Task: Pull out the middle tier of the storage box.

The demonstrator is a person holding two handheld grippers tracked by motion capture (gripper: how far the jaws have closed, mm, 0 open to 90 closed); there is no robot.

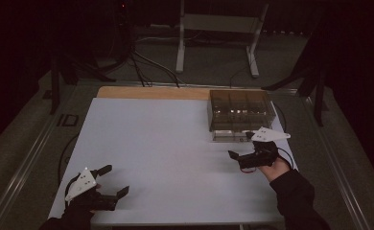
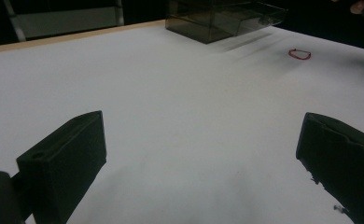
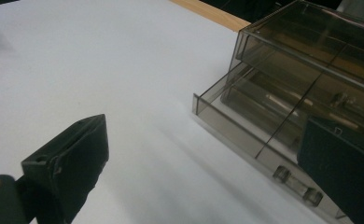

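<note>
Smoky plastic drawer box, two open tongs.

A white table with a bare wooden strip along its far edge carries a smoky transparent drawer box at the far right (its bottom drawer pulled out). A small red loop lies on the white surface nearby.

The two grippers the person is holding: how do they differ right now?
The left gripper sits at the near left of the white table, far from the smoky clear drawer box; the right gripper is beside the box's pulled-out drawer. A red loop lies by the right gripper, nothing by the left. Both are black, with open, empty jaws.
</note>
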